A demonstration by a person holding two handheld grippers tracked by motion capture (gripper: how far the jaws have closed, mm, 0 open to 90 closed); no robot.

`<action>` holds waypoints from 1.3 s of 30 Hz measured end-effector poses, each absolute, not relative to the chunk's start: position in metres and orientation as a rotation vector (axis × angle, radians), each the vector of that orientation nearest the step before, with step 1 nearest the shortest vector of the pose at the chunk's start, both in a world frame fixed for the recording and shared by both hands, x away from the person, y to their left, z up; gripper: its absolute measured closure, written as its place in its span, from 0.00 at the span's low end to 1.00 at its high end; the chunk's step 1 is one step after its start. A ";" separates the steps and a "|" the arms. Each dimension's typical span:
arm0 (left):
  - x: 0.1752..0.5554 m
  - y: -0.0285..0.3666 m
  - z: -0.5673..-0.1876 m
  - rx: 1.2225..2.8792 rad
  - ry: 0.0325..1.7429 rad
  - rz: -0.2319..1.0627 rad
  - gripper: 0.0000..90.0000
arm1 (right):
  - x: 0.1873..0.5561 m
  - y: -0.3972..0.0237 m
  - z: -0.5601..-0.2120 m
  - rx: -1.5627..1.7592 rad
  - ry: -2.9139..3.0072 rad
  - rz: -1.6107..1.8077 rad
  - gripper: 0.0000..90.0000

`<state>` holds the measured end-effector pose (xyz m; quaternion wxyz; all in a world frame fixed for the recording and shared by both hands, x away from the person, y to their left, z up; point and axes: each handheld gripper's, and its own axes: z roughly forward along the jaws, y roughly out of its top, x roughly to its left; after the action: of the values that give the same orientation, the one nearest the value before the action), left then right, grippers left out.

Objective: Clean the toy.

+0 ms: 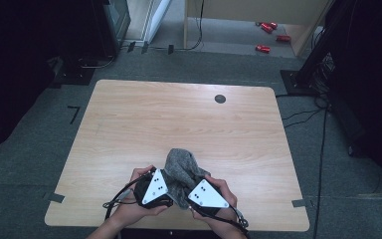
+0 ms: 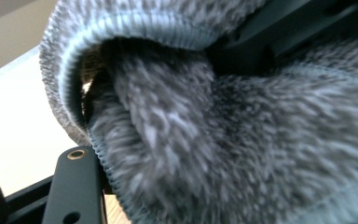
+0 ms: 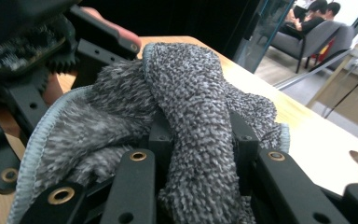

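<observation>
High view: both hands hold a grey cloth [image 1: 181, 172] bunched near the tabletop's [image 1: 129, 129] near edge, probably to fold it. Left tool view: cloth over the left tool [image 2: 135, 186], grip unclear. Right tool view: right tool [image 3: 198, 154] pinches a fold.

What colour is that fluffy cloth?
The cloth is speckled grey with a pale blue hem, clearest in the right gripper view.

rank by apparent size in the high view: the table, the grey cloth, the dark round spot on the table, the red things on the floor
1. table
2. grey cloth
3. Unsure: dark round spot and each of the red things look alike, and the red ones lie farther off.
</observation>
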<state>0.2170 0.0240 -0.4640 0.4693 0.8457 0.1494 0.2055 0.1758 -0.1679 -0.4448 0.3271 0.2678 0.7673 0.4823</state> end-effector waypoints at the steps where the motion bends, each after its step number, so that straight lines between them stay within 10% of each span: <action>1: 0.218 0.026 -0.463 2.061 0.370 0.491 0.38 | 0.177 -0.169 -0.445 0.716 2.003 1.268 0.78; 39: 0.236 0.071 -0.445 1.647 0.487 0.209 0.38 | 0.203 -0.189 -0.470 1.127 2.110 1.694 0.80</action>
<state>0.2358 0.0709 -0.4453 0.6487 0.7245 0.2141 0.0919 0.2029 -0.1893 -0.4698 0.1050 0.3823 0.7158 0.5748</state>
